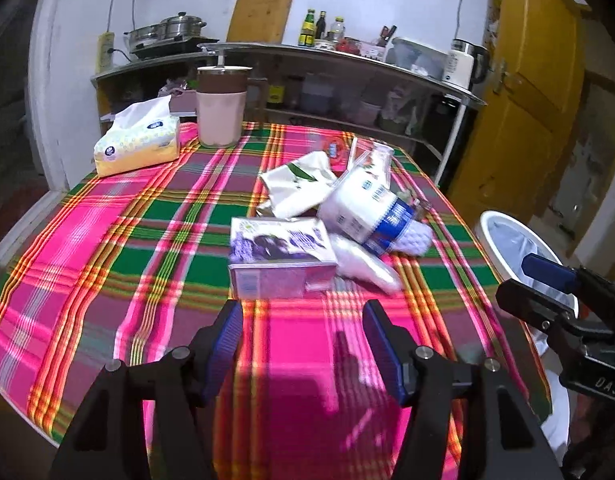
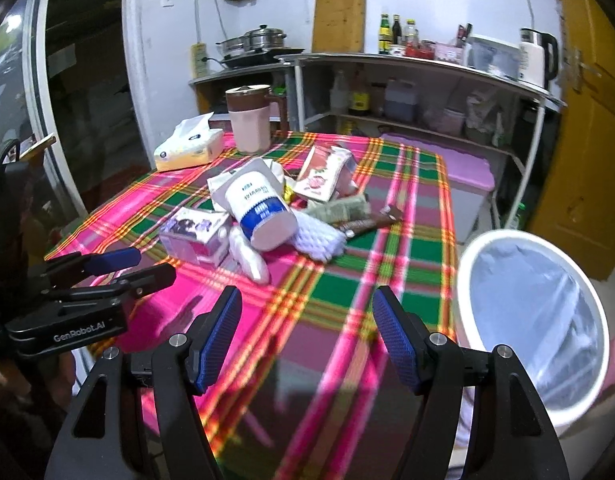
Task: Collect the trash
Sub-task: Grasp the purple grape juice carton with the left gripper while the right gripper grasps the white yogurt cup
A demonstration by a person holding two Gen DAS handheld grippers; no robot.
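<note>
Two grippers hovered, jaws apart and empty; the purple box [image 1: 281,258] lay on the desk [image 1: 107,248] at twelve o'clock of our nearer left gripper [image 1: 303,344], long axis crosswise.

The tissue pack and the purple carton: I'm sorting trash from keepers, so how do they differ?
The tissue pack is yellow and white with a tissue sticking out of the top; the purple carton is a closed box. The tissue pack sits apart beside the pink jug; the purple carton lies against the trash pile. Both rest on the plaid tablecloth.
</note>
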